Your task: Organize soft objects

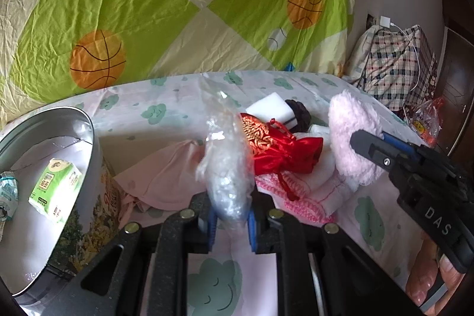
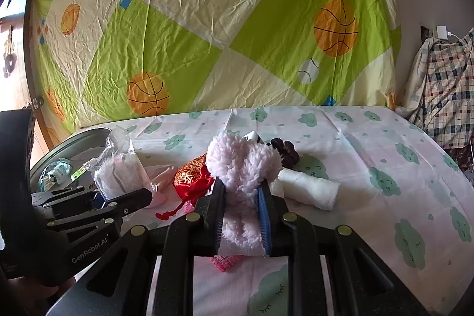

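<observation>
Here, both grippers are clamped on soft things above the cloud-print sheet (image 2: 370, 144). The left gripper (image 1: 229, 215) squeezes the lower end of a clear plastic bag (image 1: 225, 168) with something white and fluffy inside; the bag stands up between its blue pads and leans slightly over the heap. The right gripper (image 2: 241, 215) pinches a pale pink fleecy piece (image 2: 243, 165), whose bushy top spreads out above the jaws.

Between and behind them lies the pile: a red satin drawstring pouch (image 1: 284, 150) with gold embroidery, a pink cloth (image 1: 160, 176) spread flat beside the tin, a pink-and-white knitted piece (image 1: 299, 197) under the pouch, a white sponge block (image 1: 272, 105), a dark scrunchie (image 2: 286, 153) and a rolled white towel (image 2: 308, 187).

To the left stands a round metal tin (image 1: 91, 156), open, with a green tissue pack (image 1: 54, 188) and another small packet already in it. A basketball-print sheet (image 2: 237, 28) hangs behind the bed.
</observation>
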